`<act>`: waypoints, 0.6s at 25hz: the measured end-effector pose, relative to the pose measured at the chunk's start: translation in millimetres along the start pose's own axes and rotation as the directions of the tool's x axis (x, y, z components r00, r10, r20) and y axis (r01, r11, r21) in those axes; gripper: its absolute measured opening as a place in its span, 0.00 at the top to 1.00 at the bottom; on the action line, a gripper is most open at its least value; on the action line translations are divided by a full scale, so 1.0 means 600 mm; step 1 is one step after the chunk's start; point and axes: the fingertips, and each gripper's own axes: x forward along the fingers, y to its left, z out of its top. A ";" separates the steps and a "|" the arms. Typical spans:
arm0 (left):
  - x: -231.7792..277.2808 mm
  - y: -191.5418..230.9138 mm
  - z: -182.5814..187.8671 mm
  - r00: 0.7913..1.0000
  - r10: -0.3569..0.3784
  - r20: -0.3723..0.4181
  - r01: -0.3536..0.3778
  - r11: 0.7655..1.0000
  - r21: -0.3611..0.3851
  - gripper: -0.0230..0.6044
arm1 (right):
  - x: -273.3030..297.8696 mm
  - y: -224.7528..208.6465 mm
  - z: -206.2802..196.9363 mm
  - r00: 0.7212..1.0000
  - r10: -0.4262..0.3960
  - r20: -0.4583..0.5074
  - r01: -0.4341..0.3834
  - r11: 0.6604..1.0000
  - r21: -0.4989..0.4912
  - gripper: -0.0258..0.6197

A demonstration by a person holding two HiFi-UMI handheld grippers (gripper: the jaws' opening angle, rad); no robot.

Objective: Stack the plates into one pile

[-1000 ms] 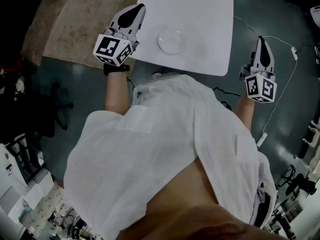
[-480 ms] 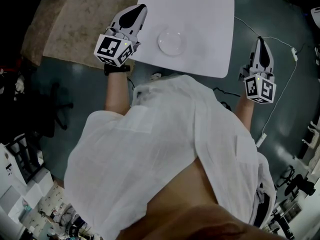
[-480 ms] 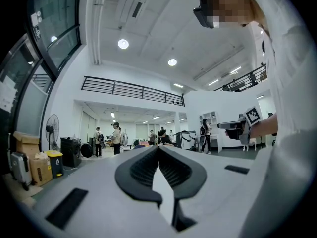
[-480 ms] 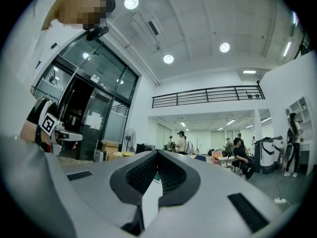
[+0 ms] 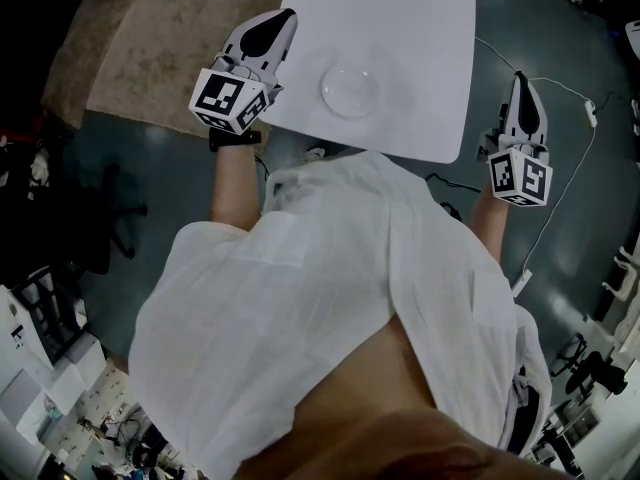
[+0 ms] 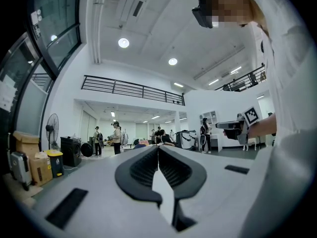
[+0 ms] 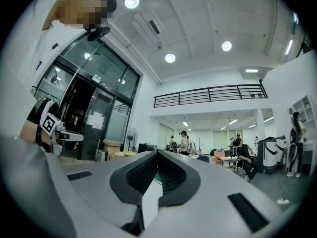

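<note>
At table's left edge: left gripper [image 5: 280, 20] level, jaws together, nothing between them, placed as it was a second ago. Centre: clear plate [image 5: 350, 88] sits alone on white table [image 5: 400, 28] near the front edge, untouched; whether it is one plate or several, cannot tell. Right: right gripper [image 5: 521, 80], jaws together and empty, off the table, edged slightly toward it. Judgement: no stacking under way.

The tabletop [image 5: 420, 58] runs out past the top edge of the head view. The clear plate [image 5: 350, 90] near its front edge is too faint to tell whether it is one or several. The white shirt [image 5: 330, 298] fills the frame's middle and hides the floor beneath.
</note>
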 end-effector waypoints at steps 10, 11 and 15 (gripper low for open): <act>0.002 0.040 0.012 1.000 -0.009 0.023 0.009 1.000 -0.003 0.94 | 0.035 0.025 0.005 1.000 -0.002 0.019 0.002 1.000 0.013 0.92; 0.003 0.042 0.013 1.000 -0.012 0.025 0.012 1.000 -0.001 0.94 | 0.035 0.025 0.010 0.999 -0.004 0.040 0.003 0.999 0.033 0.92; 0.003 0.048 0.014 0.999 -0.019 0.027 0.019 1.000 0.001 0.94 | 0.028 0.021 0.024 0.994 -0.014 0.108 -0.002 0.989 0.148 0.92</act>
